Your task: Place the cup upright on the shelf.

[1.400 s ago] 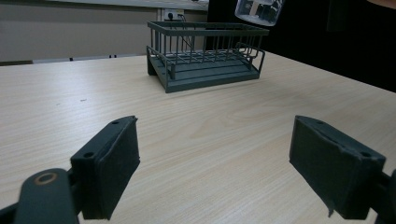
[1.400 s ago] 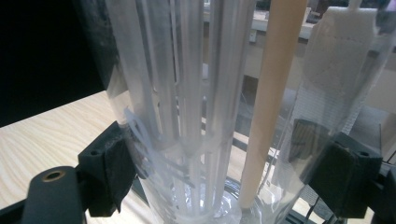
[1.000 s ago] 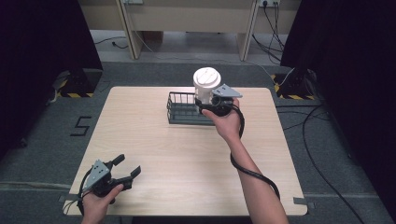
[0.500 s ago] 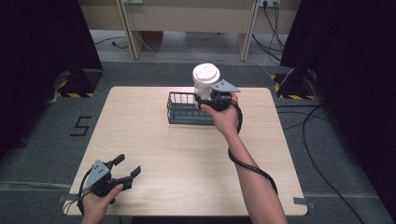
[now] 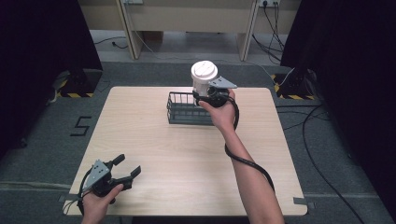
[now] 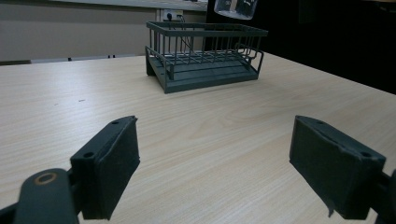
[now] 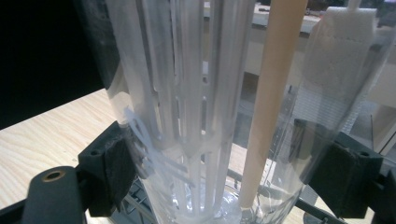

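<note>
A clear plastic container with a white lid hangs above the right end of a dark wire basket. My right gripper is shut on its lower body. In the right gripper view the container sits between both pads, with a white slotted insert and a pale rod inside. My left gripper rests open near the table's front left corner, with nothing in it. The left gripper view looks between its spread jaws at the basket, with the container's bottom above the rim.
The wooden table stands on grey carpet. Dark curtains hang at both sides and desk legs with cables stand behind. A cable trails from the right gripper along the forearm.
The right gripper has lifted the container a little and carried it slightly farther back over the basket. The left gripper has stayed where it was.
</note>
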`<state>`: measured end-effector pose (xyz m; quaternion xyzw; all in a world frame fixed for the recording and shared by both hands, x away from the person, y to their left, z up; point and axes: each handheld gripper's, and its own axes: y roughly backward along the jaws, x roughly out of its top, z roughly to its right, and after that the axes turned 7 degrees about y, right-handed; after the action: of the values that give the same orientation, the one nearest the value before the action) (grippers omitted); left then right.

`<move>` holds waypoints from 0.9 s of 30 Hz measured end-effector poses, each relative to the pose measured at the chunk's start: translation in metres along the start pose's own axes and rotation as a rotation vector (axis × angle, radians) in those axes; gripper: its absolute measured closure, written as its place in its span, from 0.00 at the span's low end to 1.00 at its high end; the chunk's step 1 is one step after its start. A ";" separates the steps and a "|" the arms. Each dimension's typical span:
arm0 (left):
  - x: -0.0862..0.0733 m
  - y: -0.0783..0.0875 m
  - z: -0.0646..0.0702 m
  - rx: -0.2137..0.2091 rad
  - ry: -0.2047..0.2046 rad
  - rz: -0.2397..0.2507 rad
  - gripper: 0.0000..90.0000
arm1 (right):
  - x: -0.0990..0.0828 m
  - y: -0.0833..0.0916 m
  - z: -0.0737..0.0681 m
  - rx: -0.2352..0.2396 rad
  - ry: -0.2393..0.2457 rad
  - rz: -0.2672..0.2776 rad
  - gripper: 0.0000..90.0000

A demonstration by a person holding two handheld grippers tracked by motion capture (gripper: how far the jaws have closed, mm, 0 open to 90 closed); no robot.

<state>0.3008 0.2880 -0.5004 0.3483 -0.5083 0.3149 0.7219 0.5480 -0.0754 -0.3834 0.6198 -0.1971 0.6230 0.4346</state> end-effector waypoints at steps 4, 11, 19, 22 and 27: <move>0.000 0.000 0.000 -0.001 0.001 0.001 0.17 | -0.003 -0.005 0.001 -0.007 -0.010 -0.007 0.21; 0.000 0.000 0.000 -0.002 0.001 -0.001 0.17 | -0.004 -0.011 0.004 -0.013 -0.024 -0.014 0.21; 0.000 0.000 0.000 -0.002 0.002 -0.001 0.17 | -0.003 -0.021 0.004 -0.015 -0.032 -0.026 0.21; 0.000 0.000 -0.001 -0.002 0.003 -0.001 0.17 | -0.004 -0.023 0.004 -0.016 -0.035 -0.028 0.21; 0.000 -0.001 0.000 -0.005 0.000 -0.002 0.17 | -0.005 -0.029 0.003 -0.015 -0.039 -0.031 0.21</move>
<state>0.3016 0.2877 -0.5005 0.3471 -0.5086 0.3129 0.7231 0.5715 -0.0636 -0.3961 0.6315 -0.2003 0.6026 0.4449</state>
